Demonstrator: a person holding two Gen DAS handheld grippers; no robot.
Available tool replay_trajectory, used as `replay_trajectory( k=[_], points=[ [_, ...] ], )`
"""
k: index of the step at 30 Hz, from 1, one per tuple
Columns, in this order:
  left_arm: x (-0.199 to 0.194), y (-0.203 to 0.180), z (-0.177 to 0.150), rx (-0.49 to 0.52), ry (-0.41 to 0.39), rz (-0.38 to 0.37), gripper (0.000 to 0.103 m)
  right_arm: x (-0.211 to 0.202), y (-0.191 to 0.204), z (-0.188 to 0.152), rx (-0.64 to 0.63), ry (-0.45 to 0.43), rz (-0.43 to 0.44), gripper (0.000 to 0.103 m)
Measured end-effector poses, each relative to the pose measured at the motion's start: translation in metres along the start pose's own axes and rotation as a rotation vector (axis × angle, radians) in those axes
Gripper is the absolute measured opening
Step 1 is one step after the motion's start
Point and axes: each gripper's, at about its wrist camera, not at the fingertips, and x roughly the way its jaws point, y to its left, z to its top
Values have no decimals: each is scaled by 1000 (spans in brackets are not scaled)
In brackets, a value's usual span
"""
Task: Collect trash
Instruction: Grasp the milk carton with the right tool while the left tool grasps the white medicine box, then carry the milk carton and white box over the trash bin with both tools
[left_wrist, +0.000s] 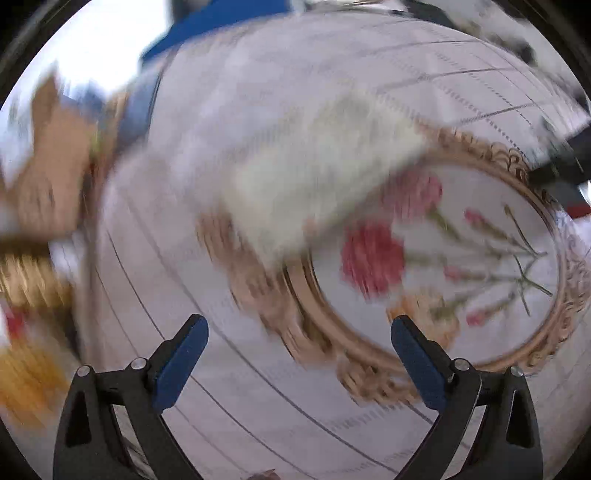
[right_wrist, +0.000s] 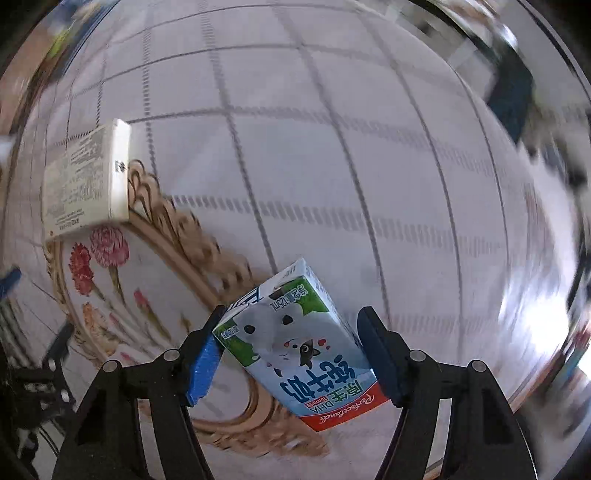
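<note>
Milk carton (right_wrist: 295, 347) is seen lower centre, between right tool (right_wrist: 290, 350) pads, contact unclear | left tool (left_wrist: 299, 350) is held wide, empty | beige box (right_wrist: 85, 177) is seen upper left, on tabletop (right_wrist: 332, 166).

Below our tools we saw a checked white tablecloth (right_wrist: 332, 166) bearing a gold-framed floral medallion (left_wrist: 480, 258), cardboard (left_wrist: 55, 166) leftward.
</note>
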Motion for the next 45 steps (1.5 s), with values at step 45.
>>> replay_trajectory(
  k=[45],
  points=[
    [60,13,89,165,210,-208,79,28,-65,-47,244,84,-18,65]
  ],
)
